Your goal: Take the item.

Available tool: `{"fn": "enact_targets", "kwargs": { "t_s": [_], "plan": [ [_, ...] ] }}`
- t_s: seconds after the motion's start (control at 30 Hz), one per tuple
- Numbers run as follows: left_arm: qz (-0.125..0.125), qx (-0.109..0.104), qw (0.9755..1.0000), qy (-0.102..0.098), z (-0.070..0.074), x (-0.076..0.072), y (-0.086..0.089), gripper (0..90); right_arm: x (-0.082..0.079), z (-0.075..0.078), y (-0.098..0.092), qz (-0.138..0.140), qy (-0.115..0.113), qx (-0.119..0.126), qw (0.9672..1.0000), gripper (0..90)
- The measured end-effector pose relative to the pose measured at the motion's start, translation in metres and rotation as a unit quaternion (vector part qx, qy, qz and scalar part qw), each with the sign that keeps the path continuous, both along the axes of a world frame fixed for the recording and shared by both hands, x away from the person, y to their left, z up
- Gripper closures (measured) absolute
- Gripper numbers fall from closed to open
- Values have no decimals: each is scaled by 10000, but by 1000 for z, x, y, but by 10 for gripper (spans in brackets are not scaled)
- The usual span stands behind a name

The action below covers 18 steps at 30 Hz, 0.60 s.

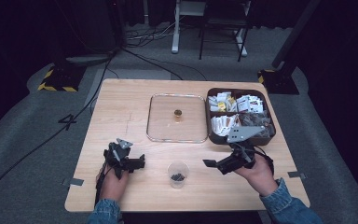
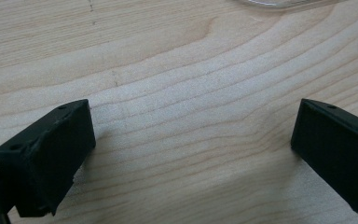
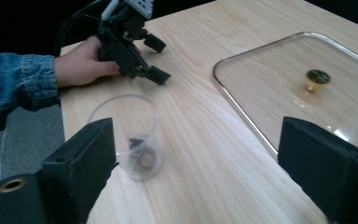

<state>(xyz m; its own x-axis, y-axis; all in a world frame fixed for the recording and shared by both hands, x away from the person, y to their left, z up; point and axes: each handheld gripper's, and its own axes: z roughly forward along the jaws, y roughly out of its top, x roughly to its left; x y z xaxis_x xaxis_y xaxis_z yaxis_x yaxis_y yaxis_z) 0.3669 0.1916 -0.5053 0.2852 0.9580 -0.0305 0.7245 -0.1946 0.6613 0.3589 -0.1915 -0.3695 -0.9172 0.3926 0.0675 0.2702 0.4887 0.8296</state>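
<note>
Taking the clear plastic cup (image 1: 178, 174) as landmark, bare bench (image 1: 121, 116) lies open on both sides of it and along the near edge. Beyond it the flat glass lid (image 1: 177, 118) with its brass knob (image 1: 178, 113) blocks low passes. Further right, past the lid, stands the brown compartment box (image 1: 239, 115), its walls a barrier.

Blue denim sleeves with cuffs; each hand's black right gripper (image 1: 220, 164) and left gripper (image 1: 131, 161) carries blocky jaws, seemingly screw-holed, and a grey plate.
</note>
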Motion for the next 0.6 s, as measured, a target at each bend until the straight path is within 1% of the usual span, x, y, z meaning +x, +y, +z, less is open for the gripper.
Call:
{"fn": "enact_targets", "kwargs": {
  "t_s": [0.03,0.07,0.1,0.17,0.2,0.23,0.33,0.47,0.53,0.57,0.6],
  "plan": [
    [-5,-2,10000,-7,0,0,0,0,0,0,0,0,0,0,10000,129],
    [-5,-1,10000,-1,0,0,0,0,0,2,-8,-77,-6,-8,10000,142],
    [-5,-1,10000,-1,0,0,0,0,0,2,-8,-77,-6,-8,10000,142],
    [-6,0,10000,-1,0,0,0,0,0,5,-18,-186,-41,-28,9998,143],
    [-6,0,10000,-1,0,0,0,0,0,5,-18,-186,-41,-28,9998,143],
    [-6,-3,10000,-5,0,0,0,0,0,6,-26,-256,-54,-62,9996,147],
    [-2,-3,10000,-6,0,0,0,0,-2,7,-36,-355,-119,-145,9992,150],
    [0,-5,10000,-5,0,0,0,0,-5,3,-54,-463,-110,-136,9988,150],
    [-1,-3,10000,-5,0,0,0,0,-5,2,-57,-496,-103,-153,9986,150],
    [0,-1,10000,-1,0,0,0,0,-5,-2,-67,-583,-92,-175,9981,150],
    [0,-5,10000,-4,0,0,0,0,-4,-4,-71,-626,-73,-169,9979,150]
  ]
}}
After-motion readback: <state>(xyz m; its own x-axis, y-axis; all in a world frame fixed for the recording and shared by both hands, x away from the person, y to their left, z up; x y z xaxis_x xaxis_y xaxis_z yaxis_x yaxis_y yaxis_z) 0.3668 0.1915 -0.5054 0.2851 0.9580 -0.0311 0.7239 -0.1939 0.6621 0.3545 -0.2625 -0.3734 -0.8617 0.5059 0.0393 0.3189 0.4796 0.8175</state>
